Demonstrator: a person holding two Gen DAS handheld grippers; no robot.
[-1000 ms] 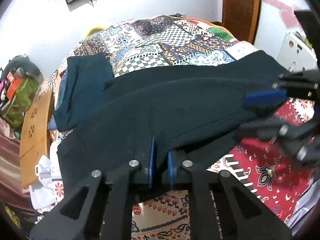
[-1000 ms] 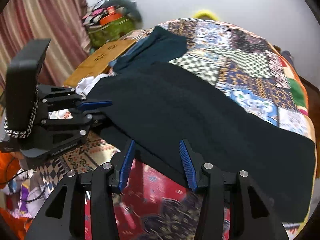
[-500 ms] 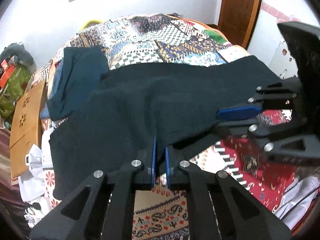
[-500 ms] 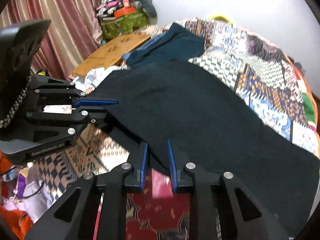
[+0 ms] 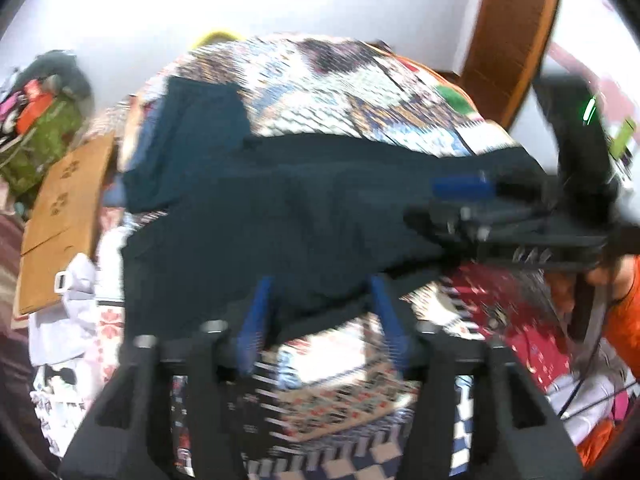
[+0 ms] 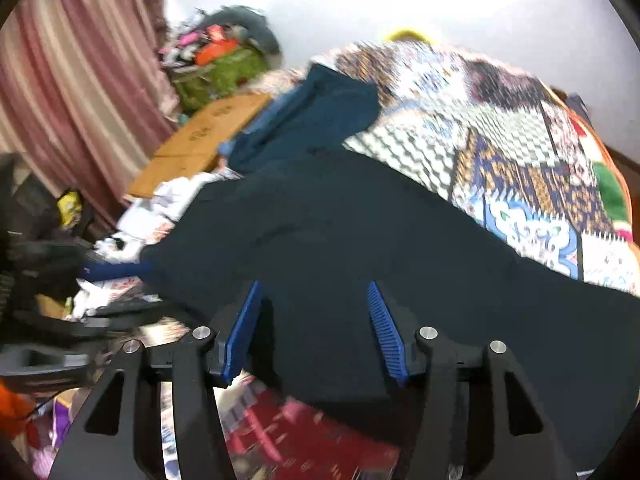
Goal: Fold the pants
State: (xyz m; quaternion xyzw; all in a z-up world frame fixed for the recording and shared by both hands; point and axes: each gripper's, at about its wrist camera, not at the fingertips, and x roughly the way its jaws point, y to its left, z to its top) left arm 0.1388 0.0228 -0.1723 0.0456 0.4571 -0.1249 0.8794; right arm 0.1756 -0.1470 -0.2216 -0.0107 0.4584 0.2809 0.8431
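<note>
Covering bed (image 6: 500, 128): patchwork quilt (image 5: 360, 92)

Both wrist cameras look steeply down, close over the blurred, seemingly same black cloth pants (image 5: 304, 216) (image 6: 360, 248) on the patchwork-covered bed (image 5: 360, 92).

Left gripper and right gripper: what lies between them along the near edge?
Only black pants lie between left gripper and right gripper, seen in the left wrist view.

Black tongs (image 5: 320, 312), blue ribbed pads (image 6: 240, 330), orange sleeve (image 5: 624, 312)
</note>
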